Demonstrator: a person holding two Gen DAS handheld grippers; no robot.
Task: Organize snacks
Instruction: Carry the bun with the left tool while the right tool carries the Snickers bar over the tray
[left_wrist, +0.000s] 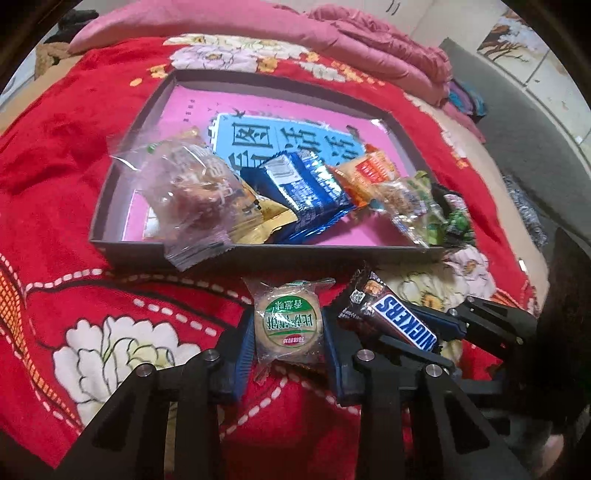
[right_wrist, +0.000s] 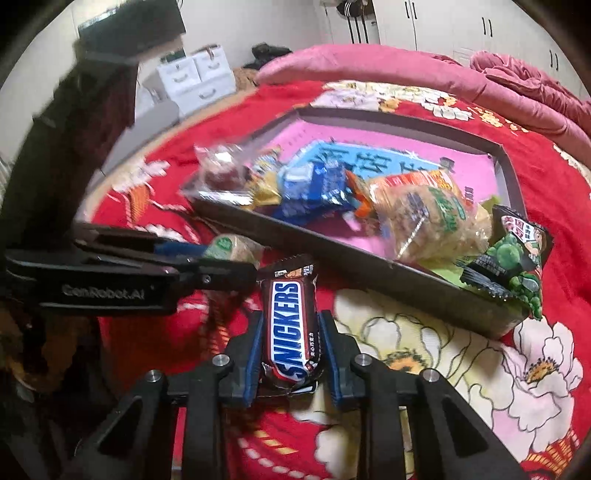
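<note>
While roughly six snacks fill one box, two hand-held grippers each clamp one.

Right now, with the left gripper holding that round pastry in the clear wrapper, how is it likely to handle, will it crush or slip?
The round pastry looks soft and crumbly, so a hard squeeze from the left gripper could probably crack it. Its glossy clear film may slide a little. It seems light, and the loose crimped wrapper ends will likely flop.
</note>
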